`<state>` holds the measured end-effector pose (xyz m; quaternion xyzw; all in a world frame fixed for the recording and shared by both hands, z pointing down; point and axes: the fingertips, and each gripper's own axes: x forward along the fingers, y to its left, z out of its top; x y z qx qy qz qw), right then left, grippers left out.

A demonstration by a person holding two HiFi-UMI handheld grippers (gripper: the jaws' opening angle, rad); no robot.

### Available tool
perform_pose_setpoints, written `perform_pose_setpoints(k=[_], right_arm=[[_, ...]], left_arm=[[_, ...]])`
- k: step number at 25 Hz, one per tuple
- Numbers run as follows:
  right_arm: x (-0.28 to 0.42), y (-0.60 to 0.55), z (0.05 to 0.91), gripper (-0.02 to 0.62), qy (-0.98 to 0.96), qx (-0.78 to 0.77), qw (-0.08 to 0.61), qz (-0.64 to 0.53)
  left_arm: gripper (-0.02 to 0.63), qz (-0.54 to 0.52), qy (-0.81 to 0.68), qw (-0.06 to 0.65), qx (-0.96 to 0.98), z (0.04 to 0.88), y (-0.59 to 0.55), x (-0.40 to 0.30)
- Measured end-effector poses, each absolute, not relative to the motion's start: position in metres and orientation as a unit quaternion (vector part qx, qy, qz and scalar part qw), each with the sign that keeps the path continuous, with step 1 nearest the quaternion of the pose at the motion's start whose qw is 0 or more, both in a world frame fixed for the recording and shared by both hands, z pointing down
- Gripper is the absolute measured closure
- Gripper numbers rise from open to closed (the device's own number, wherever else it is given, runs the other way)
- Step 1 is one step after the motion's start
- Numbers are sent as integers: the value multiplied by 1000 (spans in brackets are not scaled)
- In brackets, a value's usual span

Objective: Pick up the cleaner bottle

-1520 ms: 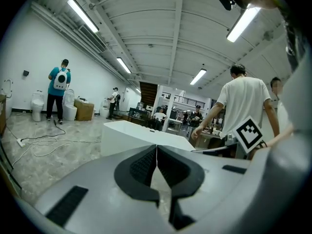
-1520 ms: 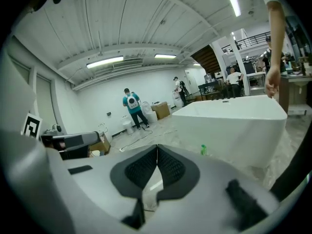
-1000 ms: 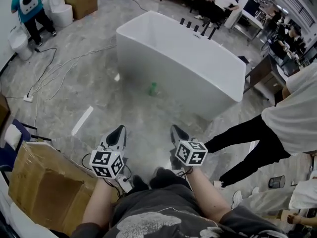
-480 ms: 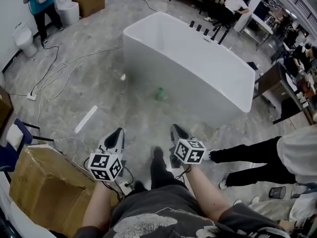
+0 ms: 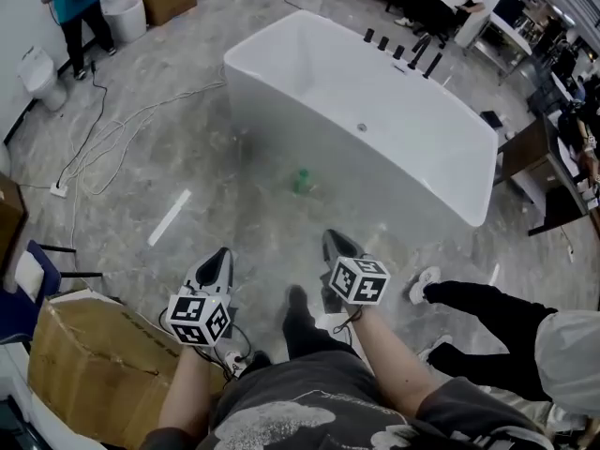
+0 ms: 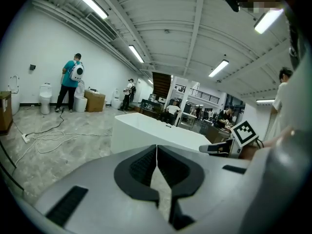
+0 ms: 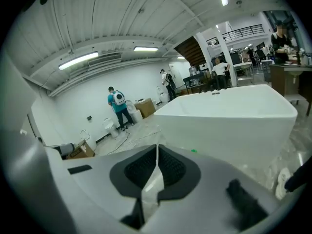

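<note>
**Operator:** Where is the bottle, and what does it look like?

**Spotter:** The cleaner bottle (image 5: 302, 181) is on the grey floor (image 5: 234, 232) ahead of you, at the foot of the near wall of the white bathtub (image 5: 281, 92). In your head view it is a small blurred green shape, paler towards the top. I can't make out a cap or label, or tell whether it touches the tub. In your right gripper view it is only a green speck low against the tub wall.

**Operator:** And my grippers?

**Spotter:** Your left gripper (image 5: 222, 253) and right gripper (image 5: 335, 241) are side by side, well short of the bottle. Each has its jaws pressed together with nothing between them.

**Operator:** How much room do I have?

**Spotter:** There is open floor between you and the bottle. The tub's long wall runs right behind it, slanting from upper left to lower right. A white strip (image 5: 170, 217) lies on the floor to your left, and loose cables (image 5: 112, 134) trail farther out that way. A cardboard box (image 5: 84, 364) sits close beside your left arm. On your right a bystander's legs (image 5: 487, 303) stretch in, with a white shoe (image 5: 424, 284) near your right gripper.
</note>
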<state>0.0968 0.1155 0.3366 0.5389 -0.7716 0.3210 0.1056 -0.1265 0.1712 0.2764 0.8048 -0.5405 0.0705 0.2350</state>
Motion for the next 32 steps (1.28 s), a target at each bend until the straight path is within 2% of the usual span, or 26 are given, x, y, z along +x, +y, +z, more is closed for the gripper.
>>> perform_pose_setpoints(k=[17, 23, 28, 32], right_arm=[[201, -6, 354, 568, -751, 556, 75, 349], [196, -24, 359, 568, -735, 561, 58, 377], [192, -45, 361, 568, -709, 593, 28, 382], [182, -61, 371, 568, -680, 625, 26, 382]], left_arm=[[591, 75, -527, 237, 813, 258, 38, -31], [591, 88, -503, 235, 827, 256, 6, -29], [591, 88, -478, 261, 834, 280, -33, -33], [591, 109, -423, 251, 864, 291, -71, -31]])
